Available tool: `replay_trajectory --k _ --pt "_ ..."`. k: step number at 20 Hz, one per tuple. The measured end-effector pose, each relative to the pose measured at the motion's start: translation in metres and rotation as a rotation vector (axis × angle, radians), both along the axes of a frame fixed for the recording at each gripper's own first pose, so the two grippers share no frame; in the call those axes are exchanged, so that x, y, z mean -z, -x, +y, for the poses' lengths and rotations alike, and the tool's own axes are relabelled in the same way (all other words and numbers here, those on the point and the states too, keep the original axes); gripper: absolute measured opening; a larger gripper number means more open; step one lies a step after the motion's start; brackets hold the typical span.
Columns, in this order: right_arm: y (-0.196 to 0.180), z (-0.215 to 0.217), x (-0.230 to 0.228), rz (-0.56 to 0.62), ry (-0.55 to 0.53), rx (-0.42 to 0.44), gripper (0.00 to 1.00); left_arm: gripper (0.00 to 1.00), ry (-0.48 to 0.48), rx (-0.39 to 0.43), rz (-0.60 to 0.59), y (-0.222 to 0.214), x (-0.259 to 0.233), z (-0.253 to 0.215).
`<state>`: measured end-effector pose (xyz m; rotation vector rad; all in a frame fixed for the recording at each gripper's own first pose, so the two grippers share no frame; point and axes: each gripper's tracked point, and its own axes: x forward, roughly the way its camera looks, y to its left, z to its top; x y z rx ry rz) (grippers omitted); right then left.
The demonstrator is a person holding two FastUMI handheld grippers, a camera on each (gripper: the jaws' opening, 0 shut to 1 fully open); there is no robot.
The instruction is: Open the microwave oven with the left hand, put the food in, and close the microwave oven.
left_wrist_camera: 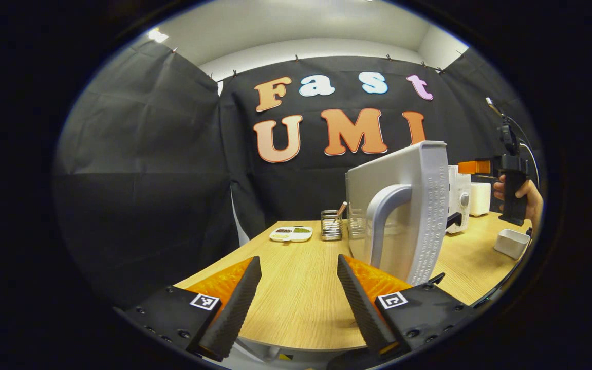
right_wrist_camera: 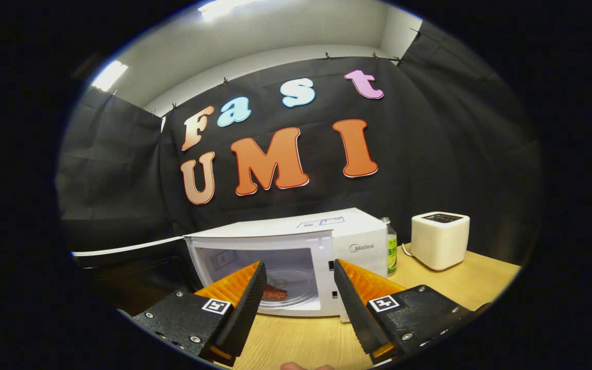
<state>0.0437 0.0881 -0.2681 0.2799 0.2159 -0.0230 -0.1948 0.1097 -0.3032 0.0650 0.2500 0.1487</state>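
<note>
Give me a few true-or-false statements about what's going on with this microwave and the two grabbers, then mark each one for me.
1. The microwave door stands open. True.
2. The food lies on the glass plate inside the microwave. True.
3. The left gripper is clamped on the door handle. False: its fingers are spread apart and hold nothing, with the handle just ahead to one side.
4. The right gripper is carrying the food. False: its fingers are open and empty in front of the microwave.
5. A white box-shaped appliance stands on the table beside the microwave. True.
</note>
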Motion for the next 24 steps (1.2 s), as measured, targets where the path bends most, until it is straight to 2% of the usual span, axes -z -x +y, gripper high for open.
replay_trajectory --k 1,2,3,5,7,8,9,12,15,17,18,22,23,24 --pt "0.006 -0.010 -0.002 0.004 0.005 0.008 0.83 0.92 0.007 0.020 -0.001 -0.003 0.000 -0.010" --pt "0.013 -0.018 -0.005 0.005 0.011 0.011 0.84 0.96 0.015 0.044 -0.002 -0.004 -0.001 -0.021" --pt "0.019 -0.027 -0.009 0.000 0.020 0.016 0.84 0.92 0.021 0.069 -0.004 -0.009 -0.002 -0.034" --pt "0.030 -0.041 -0.015 -0.006 0.045 0.018 0.85 0.96 0.023 0.123 -0.013 -0.015 -0.005 -0.058" --pt "0.040 -0.050 -0.018 -0.011 0.073 0.009 0.85 0.92 0.023 0.189 -0.027 -0.022 -0.008 -0.084" --pt "0.044 -0.056 -0.017 -0.006 0.080 0.012 0.86 0.96 0.027 0.226 -0.036 -0.027 -0.010 -0.100" --pt "0.049 -0.062 -0.012 0.006 0.084 0.013 0.86 0.92 0.027 0.253 -0.040 -0.033 -0.011 -0.114" --pt "0.062 -0.084 -0.008 0.036 0.106 0.033 0.86 1.00 0.041 0.321 -0.035 -0.047 -0.008 -0.150" --pt "0.072 -0.103 -0.015 0.023 0.117 0.062 0.86 0.96 0.068 0.395 -0.040 -0.057 -0.008 -0.187" --pt "0.077 -0.110 -0.018 0.018 0.126 0.068 0.86 1.00 0.079 0.424 -0.043 -0.068 -0.009 -0.206" --pt "0.078 -0.113 -0.019 0.017 0.136 0.069 0.86 0.92 0.085 0.436 -0.045 -0.074 -0.009 -0.214" --pt "0.085 -0.120 -0.023 0.013 0.167 0.068 0.86 0.92 0.126 0.479 -0.054 -0.101 -0.010 -0.245" --pt "0.087 -0.120 -0.025 0.011 0.170 0.063 0.86 1.00 0.148 0.488 -0.049 -0.107 -0.008 -0.253" --pt "0.090 -0.122 -0.025 0.011 0.174 0.062 0.86 0.92 0.161 0.496 -0.040 -0.112 -0.005 -0.261"
